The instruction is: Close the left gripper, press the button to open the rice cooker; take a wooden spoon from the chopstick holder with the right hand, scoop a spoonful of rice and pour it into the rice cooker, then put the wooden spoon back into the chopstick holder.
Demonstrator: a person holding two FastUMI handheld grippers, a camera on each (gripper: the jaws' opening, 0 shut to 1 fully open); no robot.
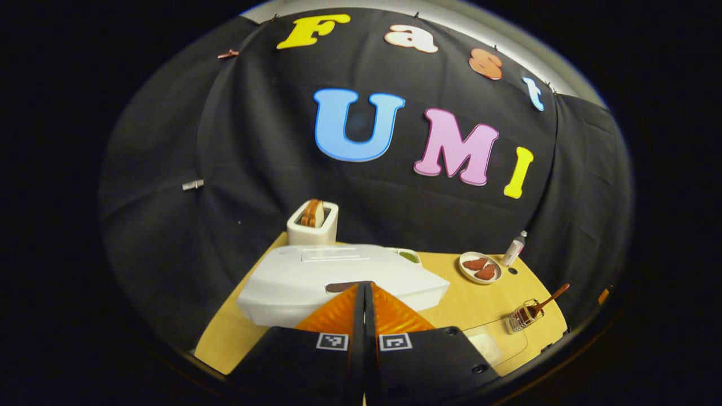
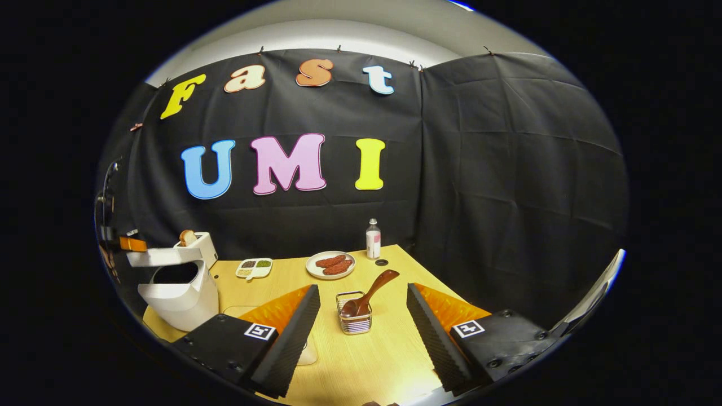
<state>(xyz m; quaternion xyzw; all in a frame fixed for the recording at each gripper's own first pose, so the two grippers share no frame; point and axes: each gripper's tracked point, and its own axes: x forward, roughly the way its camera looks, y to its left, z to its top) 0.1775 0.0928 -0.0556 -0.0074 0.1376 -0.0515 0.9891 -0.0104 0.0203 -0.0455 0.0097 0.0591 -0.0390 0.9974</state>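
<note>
My left gripper (image 1: 364, 285) is shut with nothing held, its tips over the front of the white rice cooker (image 1: 316, 282), by a dark patch on the lid. In the right gripper view the rice cooker (image 2: 180, 296) stands at the far left with its lid (image 2: 161, 257) raised and a dark opening beneath. The wooden spoon (image 2: 372, 290) leans bowl-down in the wire chopstick holder (image 2: 354, 321). My right gripper (image 2: 362, 290) is open, one finger on each side of the holder, short of it. The spoon (image 1: 551, 298) and holder (image 1: 522, 317) sit at the right.
A clear rice container (image 1: 496, 341) sits near the table's front. A toaster (image 1: 313, 223) with bread stands behind the cooker. A plate of sausages (image 2: 330, 264), a small bottle (image 2: 373, 239) and a seasoning dish (image 2: 255, 267) line the back of the wooden table (image 2: 372, 361).
</note>
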